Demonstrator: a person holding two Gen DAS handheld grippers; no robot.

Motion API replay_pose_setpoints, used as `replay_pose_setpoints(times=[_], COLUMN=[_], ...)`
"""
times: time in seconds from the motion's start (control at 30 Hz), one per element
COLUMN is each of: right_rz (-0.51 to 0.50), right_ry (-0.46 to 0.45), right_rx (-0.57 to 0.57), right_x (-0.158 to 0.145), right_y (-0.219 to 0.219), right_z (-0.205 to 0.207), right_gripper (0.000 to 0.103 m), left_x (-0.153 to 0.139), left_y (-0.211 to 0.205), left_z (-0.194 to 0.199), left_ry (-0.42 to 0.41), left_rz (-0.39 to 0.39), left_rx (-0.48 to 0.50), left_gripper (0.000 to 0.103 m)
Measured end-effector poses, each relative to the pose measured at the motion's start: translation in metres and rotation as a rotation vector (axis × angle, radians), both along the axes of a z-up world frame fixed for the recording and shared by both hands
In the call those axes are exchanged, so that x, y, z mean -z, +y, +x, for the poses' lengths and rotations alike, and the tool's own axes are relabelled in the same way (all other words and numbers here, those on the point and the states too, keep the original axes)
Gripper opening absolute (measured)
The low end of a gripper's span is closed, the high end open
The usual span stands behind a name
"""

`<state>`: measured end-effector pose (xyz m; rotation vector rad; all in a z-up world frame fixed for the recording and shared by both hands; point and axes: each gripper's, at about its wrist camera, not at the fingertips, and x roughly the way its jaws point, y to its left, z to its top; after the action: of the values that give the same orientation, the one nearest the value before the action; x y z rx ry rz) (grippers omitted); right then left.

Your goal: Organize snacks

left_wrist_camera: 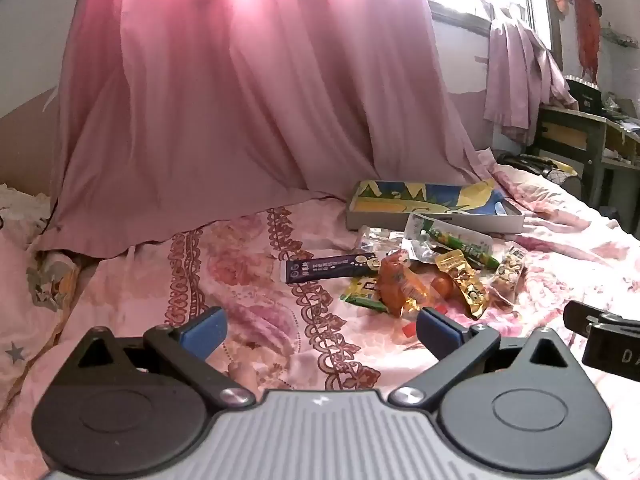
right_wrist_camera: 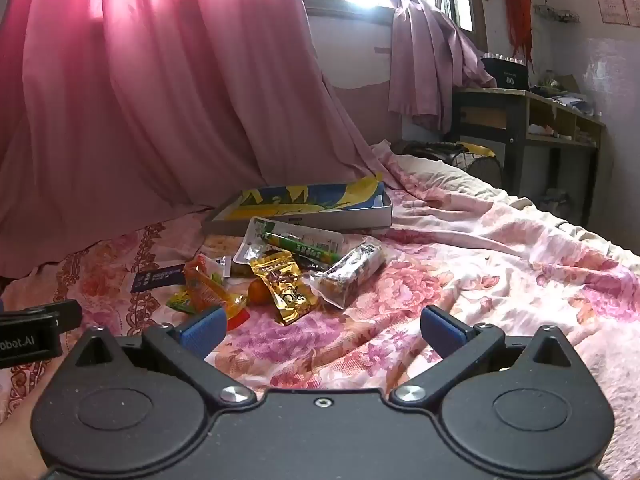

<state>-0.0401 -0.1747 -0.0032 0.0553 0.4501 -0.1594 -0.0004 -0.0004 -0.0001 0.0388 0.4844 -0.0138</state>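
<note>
Left wrist view: your bed (left_wrist_camera: 248, 248) w/ pink floral cover fills the foreground, pink curtain (left_wrist_camera: 240, 100) hanging behind. Your left claw (left_wrist_camera: 320, 330) is spread wide, nothing btwn the blue pads, hovering over bare cover. Snack pile (left_wrist_camera: 432, 276) lies ahead & to the right of it; purple packet (left_wrist_camera: 332, 267) at the pile's left edge, gold pouch (left_wrist_camera: 466, 284) nearer its right. Shallow box (left_wrist_camera: 432, 210) w/ blue-yellow lining sits just behind the pile.

Right wrist view: same bed, desk (right_wrist_camera: 528, 116) against the far wall at right. Your right claw (right_wrist_camera: 322, 330) also wide open, holding nothing. Snacks lie ahead & left of it, an orange wrapper (right_wrist_camera: 208, 286) just beyond the left pad; box behind them.
</note>
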Motion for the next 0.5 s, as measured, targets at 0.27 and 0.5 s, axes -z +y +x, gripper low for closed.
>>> replay_pose_setpoints(times=[0.27, 0.5], right_rz=[0.0, 0.002], right_ry=[0.006, 0.008], right_rx=[0.001, 0.001], right_x=[0.0005, 0.0009], right_y=[0.0, 0.0], right_z=[0.0006, 0.001], right_gripper=[0.102, 0.103], left_x=[-0.0013, 0.0011], left_y=[-0.0033, -0.0011], left_z=[-0.0008, 0.001], left_ry=[0.0, 0.0], left_rz=[0.002, -0.003], left_rx=[-0.015, -0.005], left_gripper=[0.103, 0.103])
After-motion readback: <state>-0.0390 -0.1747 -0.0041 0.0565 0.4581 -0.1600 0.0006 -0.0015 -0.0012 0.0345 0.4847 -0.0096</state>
